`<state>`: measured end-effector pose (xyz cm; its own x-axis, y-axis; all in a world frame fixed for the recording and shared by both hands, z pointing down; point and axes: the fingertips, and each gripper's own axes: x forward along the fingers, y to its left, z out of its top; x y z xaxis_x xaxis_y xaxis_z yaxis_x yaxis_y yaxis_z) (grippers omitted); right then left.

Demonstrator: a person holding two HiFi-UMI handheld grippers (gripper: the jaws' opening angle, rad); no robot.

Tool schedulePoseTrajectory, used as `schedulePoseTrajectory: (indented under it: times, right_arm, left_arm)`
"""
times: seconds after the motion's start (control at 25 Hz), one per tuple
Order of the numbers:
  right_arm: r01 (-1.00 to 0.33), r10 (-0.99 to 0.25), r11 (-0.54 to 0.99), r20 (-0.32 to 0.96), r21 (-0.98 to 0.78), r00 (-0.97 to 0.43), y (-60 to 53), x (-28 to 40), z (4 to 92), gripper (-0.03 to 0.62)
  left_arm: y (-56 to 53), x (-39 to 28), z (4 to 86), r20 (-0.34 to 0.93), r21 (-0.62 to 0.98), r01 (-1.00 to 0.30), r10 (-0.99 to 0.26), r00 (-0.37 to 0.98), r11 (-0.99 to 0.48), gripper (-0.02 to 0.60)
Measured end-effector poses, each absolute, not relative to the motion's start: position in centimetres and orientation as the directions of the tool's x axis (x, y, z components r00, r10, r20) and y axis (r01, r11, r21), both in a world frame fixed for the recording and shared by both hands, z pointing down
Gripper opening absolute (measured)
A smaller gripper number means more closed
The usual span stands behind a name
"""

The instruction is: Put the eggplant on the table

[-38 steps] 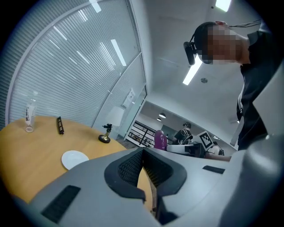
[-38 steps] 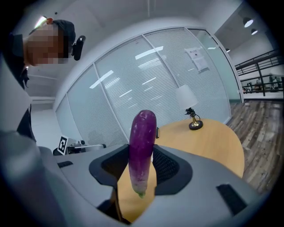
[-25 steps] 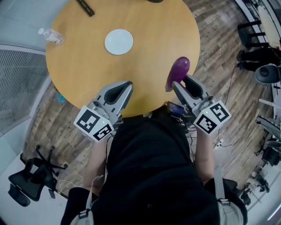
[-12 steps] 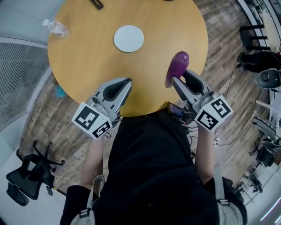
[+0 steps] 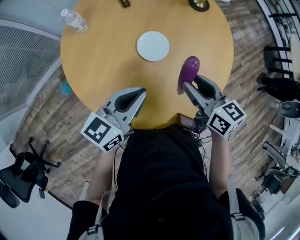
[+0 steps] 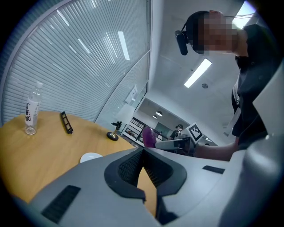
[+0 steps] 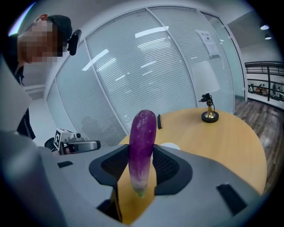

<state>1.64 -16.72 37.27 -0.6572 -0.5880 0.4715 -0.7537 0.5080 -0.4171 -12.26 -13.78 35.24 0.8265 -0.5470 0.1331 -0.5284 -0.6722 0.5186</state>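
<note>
The purple eggplant [image 5: 188,72] stands upright between the jaws of my right gripper [image 5: 191,86], which is shut on it above the near right part of the round wooden table [image 5: 108,56]. In the right gripper view the eggplant [image 7: 143,146] rises between the black pads, pale stem end down. My left gripper [image 5: 139,93] hovers over the table's near edge, jaws shut with nothing between them. From the left gripper view, the eggplant [image 6: 148,136] shows far off beyond the closed jaws.
A white plate [image 5: 153,45] lies in the middle of the table. A water bottle [image 5: 74,20] lies at the far left edge, a black strip [image 5: 124,3] and a small brass stand [image 5: 199,4] at the far side. Office chairs [image 5: 18,173] stand on the wood floor.
The view has shifted, so table and plate sit further right in the frame. Both grippers keep about the same pose, the right one still holding the eggplant.
</note>
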Motion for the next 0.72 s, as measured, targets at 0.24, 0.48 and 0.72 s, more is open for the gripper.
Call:
schedulePoseTrajectory:
  times: [0.24,0.48,0.72]
  right_arm:
    - [-0.752,-0.544,0.511,0.521,-0.416,-0.658,-19.8,0.3,39.8,0.176]
    - [-0.746,-0.502,0.512,0.557,-0.426,-0.662,-22.2,-0.9,41.9,0.176]
    - [-0.748,-0.463,0.514,0.598,-0.42,-0.654,-24.3,-1.5,44.6,0.176]
  left_arm:
    - [-14.5,-13.7,36.0,0.153,0.525,-0.567,-0.586,0.796,-0.634,0.012]
    - [-15.1,-14.0,36.4,0.169,0.53,-0.586,-0.601,0.781,-0.613,0.012]
    - [-15.8,-13.4,36.5,0.169,0.537,-0.587,-0.605,0.778,-0.605,0.012]
